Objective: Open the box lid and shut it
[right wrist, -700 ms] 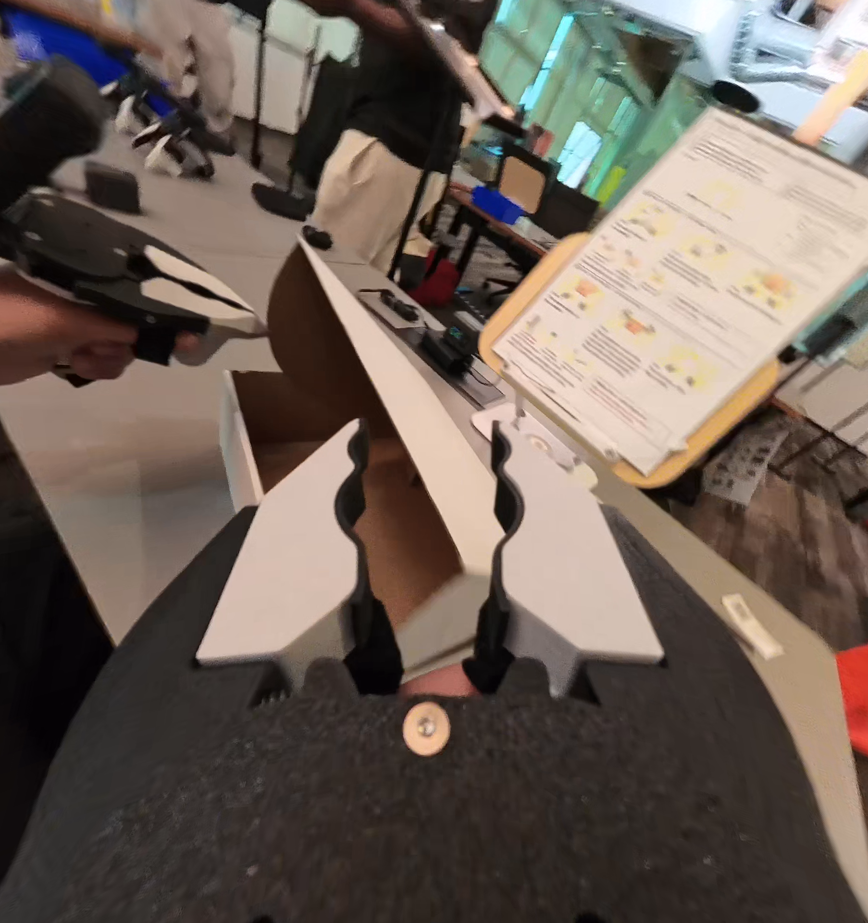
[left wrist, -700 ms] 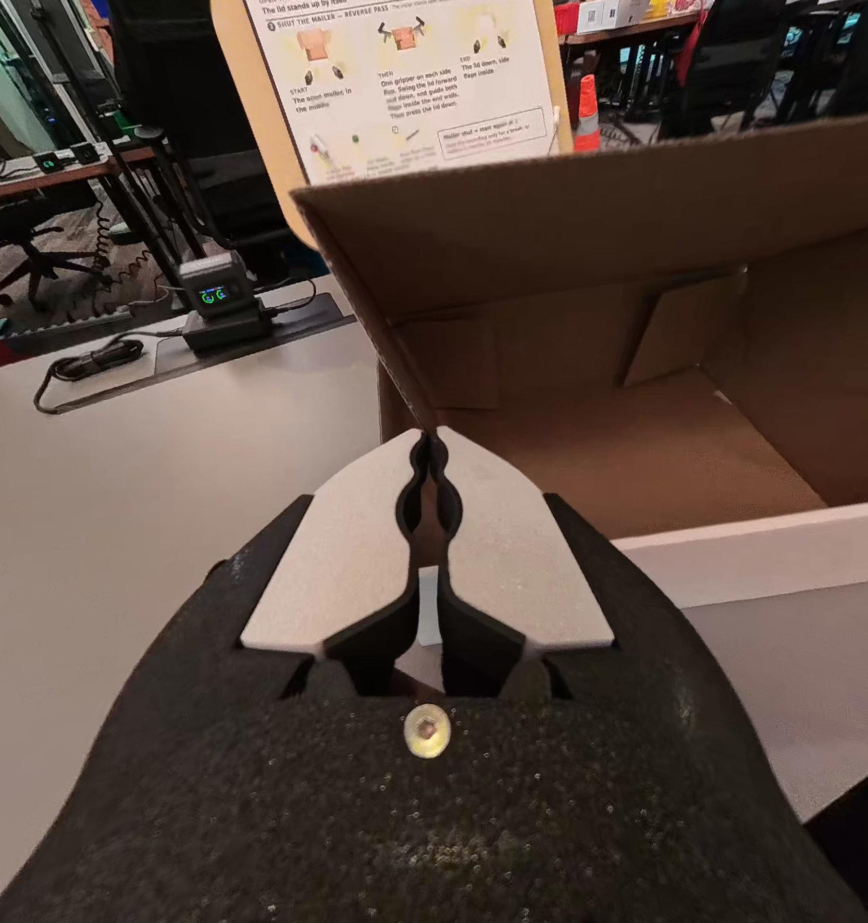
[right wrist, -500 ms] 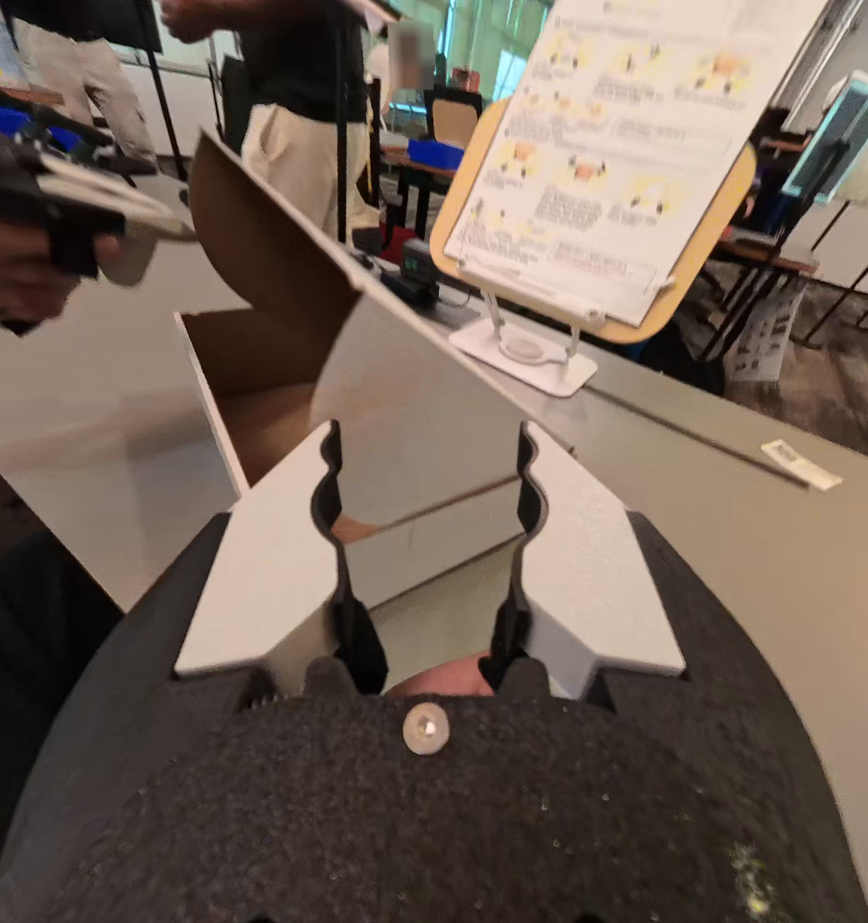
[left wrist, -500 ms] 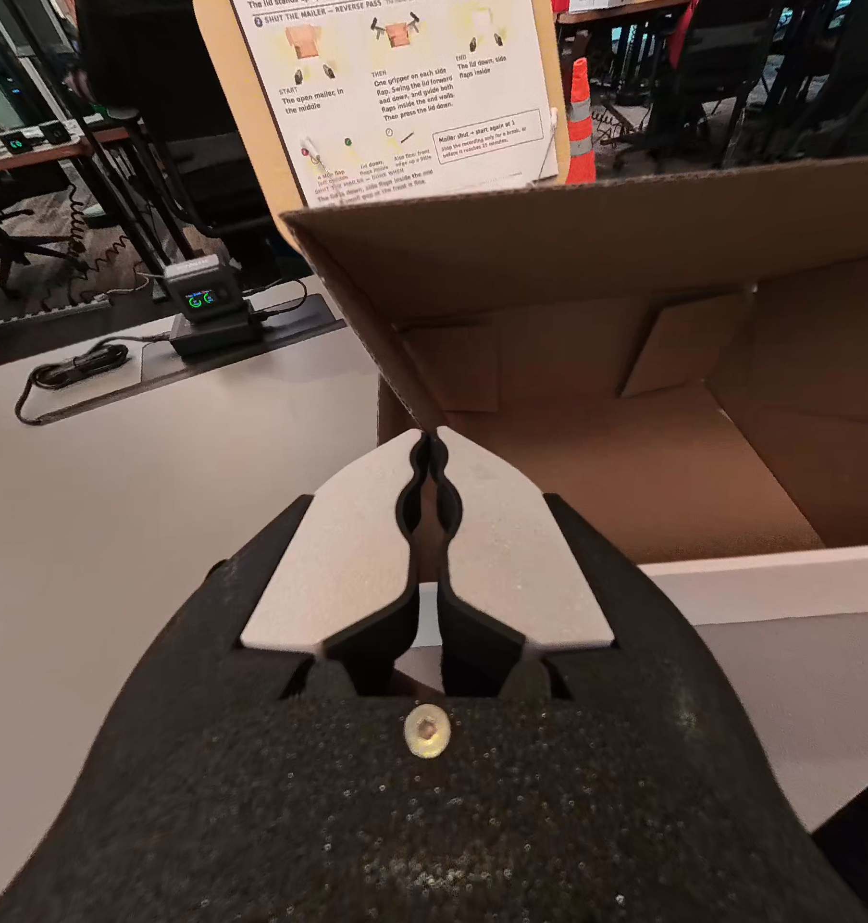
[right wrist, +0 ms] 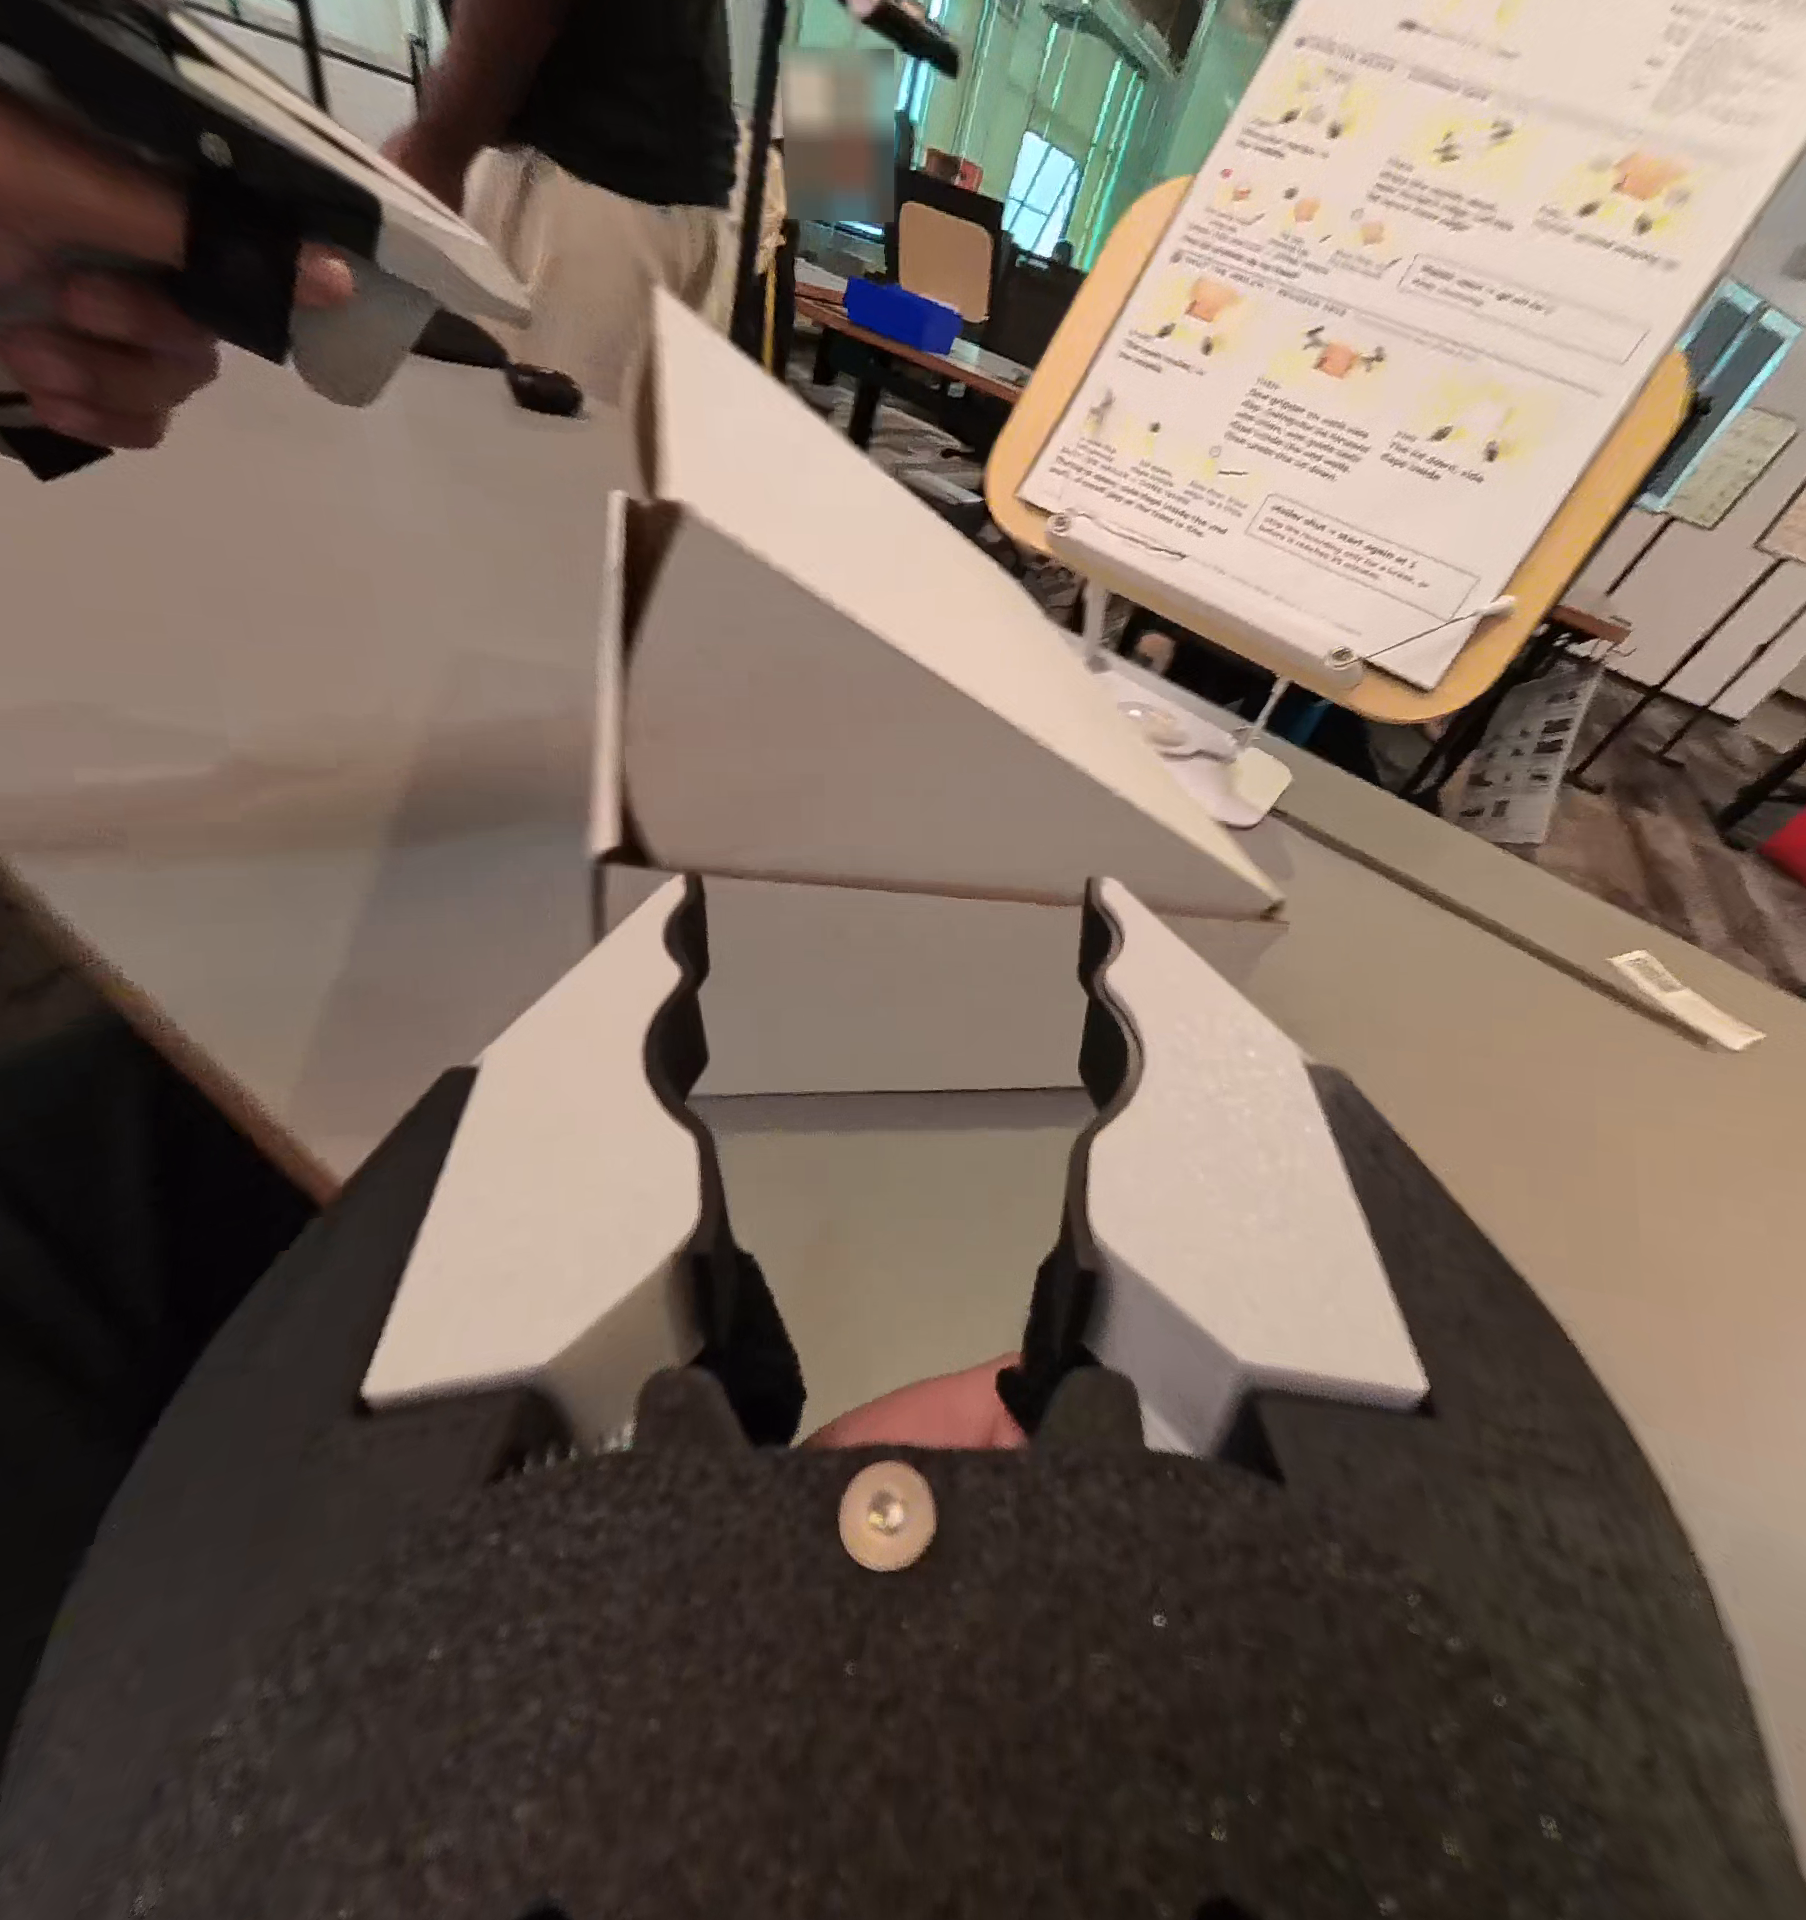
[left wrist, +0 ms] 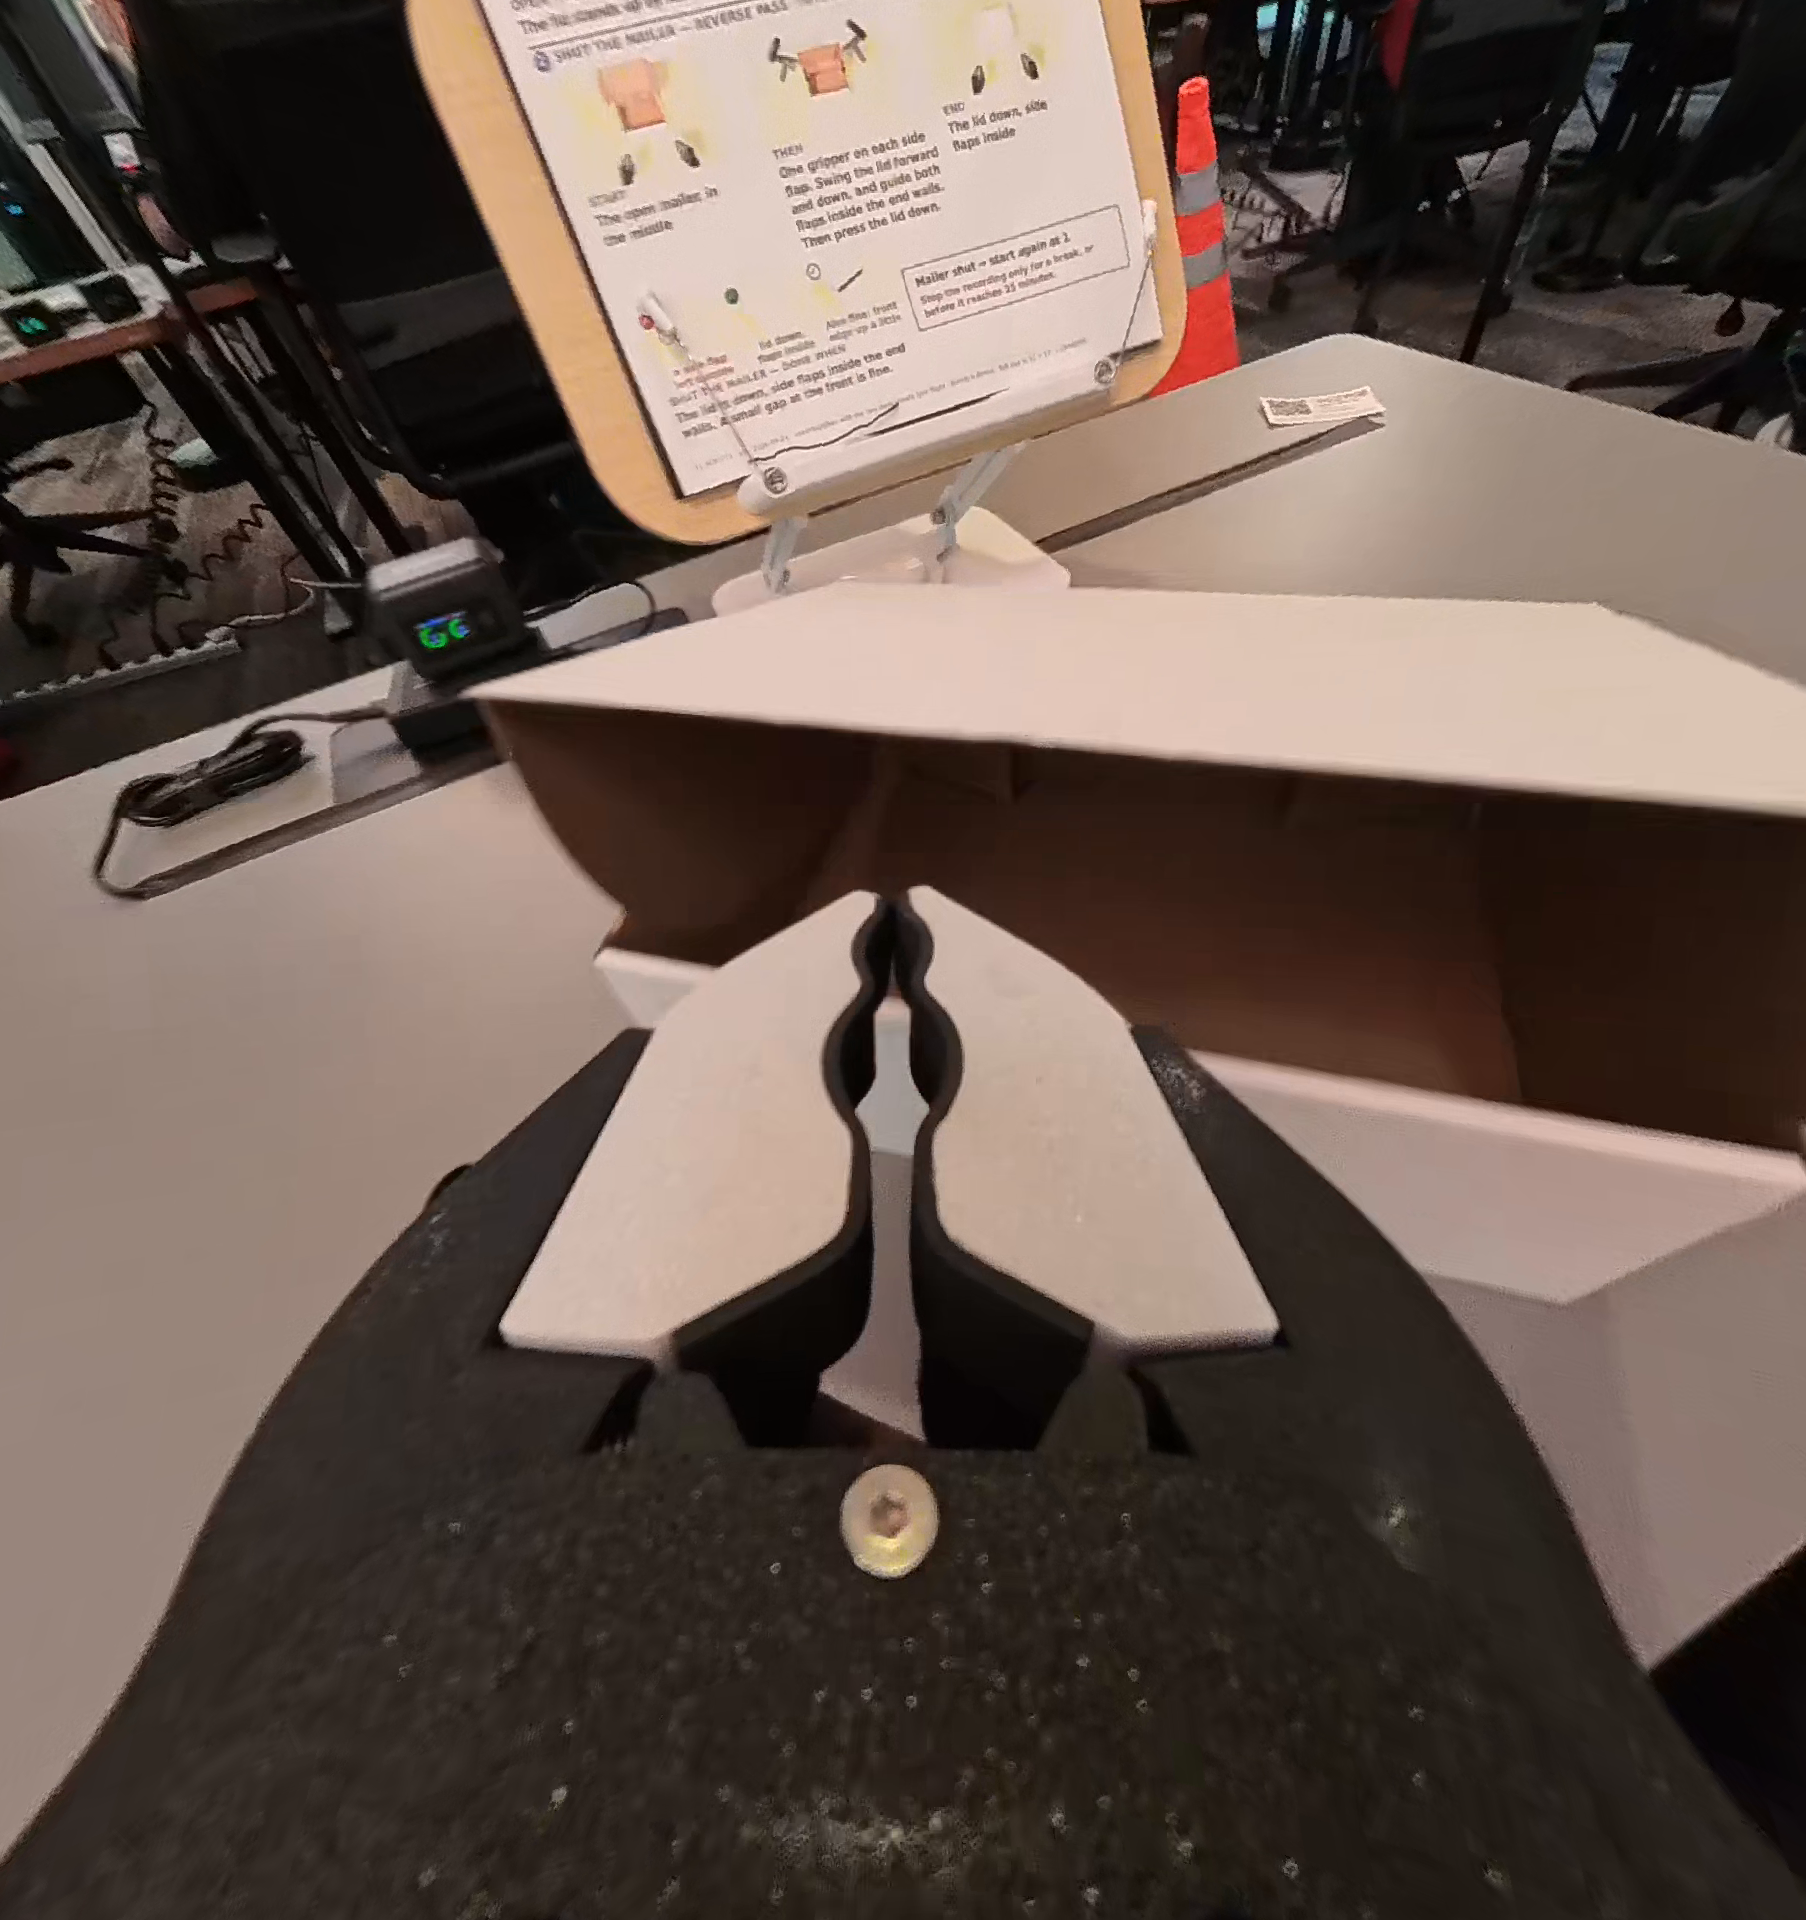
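Note:
A cardboard mailer box, white outside and brown inside, lies on the grey table (left wrist: 203, 1091). Its lid (left wrist: 1190, 665) hangs half lowered over the box's front wall (left wrist: 1450, 1184). My left gripper (left wrist: 894, 906) is shut with nothing seen between its fingers, just in front of the lid's brown left side flap (left wrist: 691, 821). In the right wrist view the left gripper (right wrist: 514, 307) is held by a hand, a little apart from the lid's far corner. My right gripper (right wrist: 894, 894) is open and empty, just below the lid's white side flap (right wrist: 826, 748); the sloping lid (right wrist: 878, 582) rises beyond.
An instruction sheet on a tan board stand (left wrist: 826, 239) stands behind the box and shows in the right wrist view (right wrist: 1398, 364). A black device with a green display (left wrist: 447, 623) and a cable (left wrist: 203, 769) lie at the back left. A person (right wrist: 608, 156) stands beyond the table. One gripper's finger ends stand about 25 cm off the other's.
The lid has swung down from upright to half lowered. The right gripper no longer has the lid edge between its fingers and sits lower. The left gripper has drawn back slightly.

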Motion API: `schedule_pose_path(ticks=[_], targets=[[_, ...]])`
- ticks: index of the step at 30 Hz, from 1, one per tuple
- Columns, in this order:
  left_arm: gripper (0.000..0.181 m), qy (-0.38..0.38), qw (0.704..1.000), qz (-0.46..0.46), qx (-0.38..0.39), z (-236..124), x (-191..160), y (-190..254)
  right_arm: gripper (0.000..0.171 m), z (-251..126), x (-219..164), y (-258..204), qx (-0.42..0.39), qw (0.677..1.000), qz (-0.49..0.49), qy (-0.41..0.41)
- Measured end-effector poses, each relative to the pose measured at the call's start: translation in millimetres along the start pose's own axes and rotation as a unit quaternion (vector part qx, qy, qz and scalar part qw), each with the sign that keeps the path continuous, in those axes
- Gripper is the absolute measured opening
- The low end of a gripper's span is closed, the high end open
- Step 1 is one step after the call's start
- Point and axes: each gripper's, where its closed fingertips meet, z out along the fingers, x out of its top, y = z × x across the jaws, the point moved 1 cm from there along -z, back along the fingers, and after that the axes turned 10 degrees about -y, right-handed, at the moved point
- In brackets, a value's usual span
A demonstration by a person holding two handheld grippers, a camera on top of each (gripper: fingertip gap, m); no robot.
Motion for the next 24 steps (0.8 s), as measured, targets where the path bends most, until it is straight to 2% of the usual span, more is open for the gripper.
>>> schedule_pose_path(ticks=[1,3,5,7,10,13,15,16,18,20,24], targets=[[0.0,0.007,1.0,-0.001,0.007,-8.2,-7.6,-5.8,0.072,-2.6,-3.0,-13.4,0.006,1.0,-0.003,-0.006],[0.006,0.011,1.0,-0.018,0.016,-15.6,-22.3,-24.9,0.072,0.5,-9.0,-39.6,0.002,1.0,-0.006,-0.026],[0.025,0.001,0.999,-0.054,-0.003,-4.5,-28.0,-47.5,0.073,11.6,-7.1,-54.7,-0.022,0.999,0.019,-0.032],[0.039,0.015,0.996,-0.085,-0.019,19.9,-18.3,-71.3,0.073,25.4,2.9,-57.9,-0.054,0.997,0.047,-0.029],[0.052,0.003,0.996,-0.078,-0.051,69.9,-7.0,-85.5,0.069,44.7,14.8,-47.3,-0.105,0.991,0.083,-0.029],[0.046,0.008,0.995,-0.069,-0.068,102.8,5.4,-87.0,0.06,59.2,21.8,-31.2,-0.142,0.987,0.071,-0.033],[0.023,-0.01,0.996,-0.06,-0.068,111.6,4.6,-84.9,0.048,67.1,23.1,-25.0,-0.142,0.987,0.069,-0.043],[0.007,-0.019,0.996,-0.05,-0.066,110.0,2.1,-81.9,0.042,67.6,24.8,-19.8,-0.15,0.986,0.059,-0.047],[0.004,-0.045,0.998,-0.034,-0.025,96.2,-5.5,-85.1,0.027,62.3,28.3,-0.9,-0.18,0.981,0.043,-0.057],[0.002,-0.065,0.998,-0.019,-0.016,68.5,-6.3,-81.3,0.018,56.9,32.9,17.5,-0.181,0.98,0.048,-0.066],[0.003,-0.091,0.995,0.036,-0.005,7.4,23.4,-70.0,0.007,47.4,67.9,61.3,-0.201,0.977,0.024,-0.074]])
